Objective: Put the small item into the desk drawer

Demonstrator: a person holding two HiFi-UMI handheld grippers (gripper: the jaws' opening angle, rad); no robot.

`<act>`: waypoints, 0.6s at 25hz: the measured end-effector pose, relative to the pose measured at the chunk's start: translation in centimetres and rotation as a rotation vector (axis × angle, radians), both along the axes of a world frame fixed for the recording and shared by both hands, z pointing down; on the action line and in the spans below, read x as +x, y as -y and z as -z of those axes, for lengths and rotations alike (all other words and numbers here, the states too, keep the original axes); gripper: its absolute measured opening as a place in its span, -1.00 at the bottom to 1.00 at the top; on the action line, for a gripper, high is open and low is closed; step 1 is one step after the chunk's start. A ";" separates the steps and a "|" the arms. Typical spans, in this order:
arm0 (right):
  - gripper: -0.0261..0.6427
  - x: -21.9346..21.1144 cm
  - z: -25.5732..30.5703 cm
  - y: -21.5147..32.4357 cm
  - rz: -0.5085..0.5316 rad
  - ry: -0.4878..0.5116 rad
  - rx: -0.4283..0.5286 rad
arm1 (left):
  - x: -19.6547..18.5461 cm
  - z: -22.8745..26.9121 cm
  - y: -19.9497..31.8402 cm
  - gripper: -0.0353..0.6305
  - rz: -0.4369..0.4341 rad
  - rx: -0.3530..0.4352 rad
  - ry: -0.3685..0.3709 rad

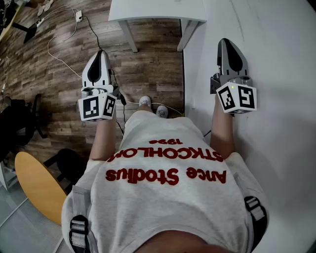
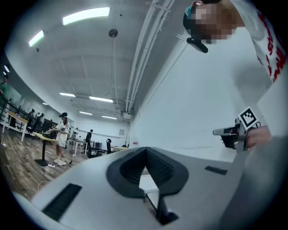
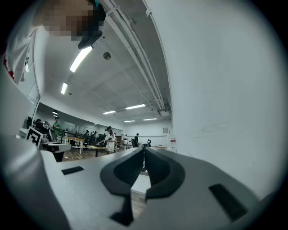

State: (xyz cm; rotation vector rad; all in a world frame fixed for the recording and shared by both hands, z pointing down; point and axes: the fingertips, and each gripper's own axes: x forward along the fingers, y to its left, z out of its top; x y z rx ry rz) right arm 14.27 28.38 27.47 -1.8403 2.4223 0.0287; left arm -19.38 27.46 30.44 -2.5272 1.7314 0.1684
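In the head view I hold both grippers out in front of my chest, above the wooden floor. My left gripper (image 1: 100, 53) is shut, its jaw tips meeting with nothing between them (image 2: 145, 150). The right gripper (image 1: 225, 42) is shut and empty too (image 3: 144, 150), close beside the white wall (image 1: 276, 74). A white desk (image 1: 158, 12) stands ahead at the top edge of that view; only its top and legs show. No drawer and no small item appear in any view. Both gripper views look up across a large room toward the ceiling.
Cables (image 1: 64, 34) trail over the wooden floor (image 1: 148, 69) at the left. An orange round seat (image 1: 37, 185) and a black chair (image 1: 19, 118) stand at my lower left. Far back in the room are people (image 2: 60, 134) and tables (image 3: 96, 146).
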 end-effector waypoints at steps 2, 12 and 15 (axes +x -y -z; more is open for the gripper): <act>-0.89 0.1 0.1 0.2 0.002 0.000 0.006 | 0.3 0.0 0.2 -0.87 -0.003 0.002 0.000; -0.89 0.7 0.5 0.6 0.014 0.019 0.012 | 2.7 1.5 0.4 -0.87 -0.032 0.032 0.023; -0.89 0.8 0.4 1.1 0.021 0.035 0.011 | 3.0 1.2 1.0 -0.87 -0.033 0.020 0.022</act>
